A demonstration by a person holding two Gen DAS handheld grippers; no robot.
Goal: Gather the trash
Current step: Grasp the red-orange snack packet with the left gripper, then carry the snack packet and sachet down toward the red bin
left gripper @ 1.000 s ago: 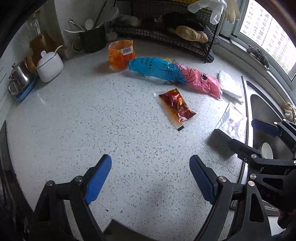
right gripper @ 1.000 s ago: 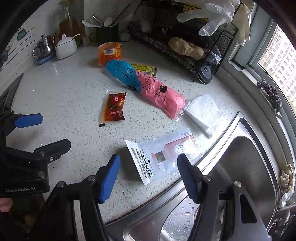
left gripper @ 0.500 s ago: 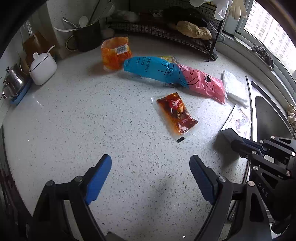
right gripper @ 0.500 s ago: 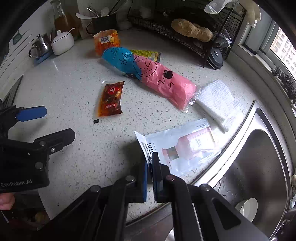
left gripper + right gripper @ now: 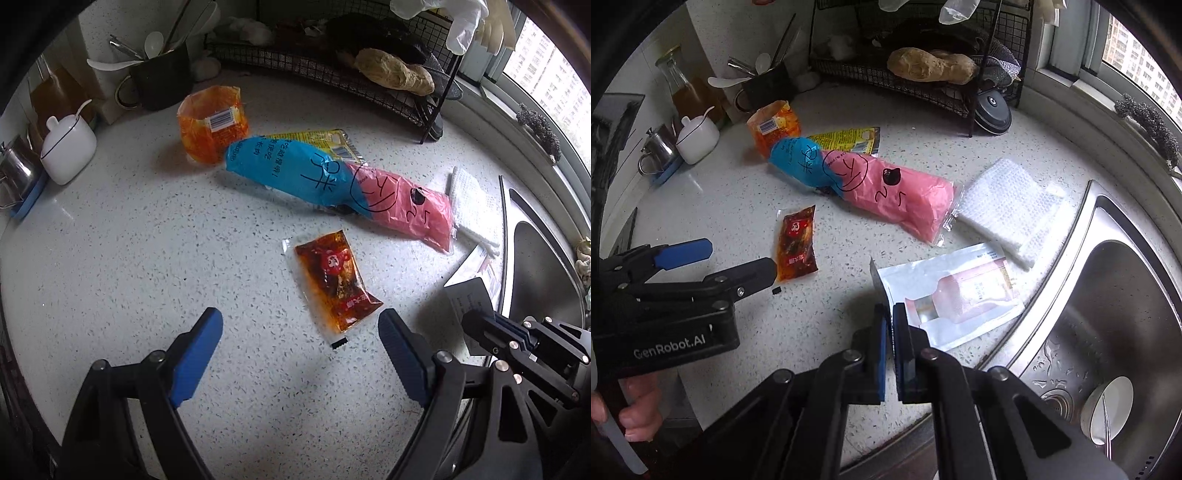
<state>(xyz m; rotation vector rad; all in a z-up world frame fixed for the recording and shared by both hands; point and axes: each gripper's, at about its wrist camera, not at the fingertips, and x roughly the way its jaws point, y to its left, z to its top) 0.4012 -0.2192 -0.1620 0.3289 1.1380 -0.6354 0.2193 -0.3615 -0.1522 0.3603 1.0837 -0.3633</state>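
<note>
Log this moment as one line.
right gripper: shut on white flat pouch corner | left gripper: open, near red sauce sachet | speckled countertop

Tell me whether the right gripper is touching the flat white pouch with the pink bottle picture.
Touching. In the right wrist view the right gripper has its blue pads closed on the lifted corner of the flat white pouch with the pink bottle picture, beside the steel sink.
</note>
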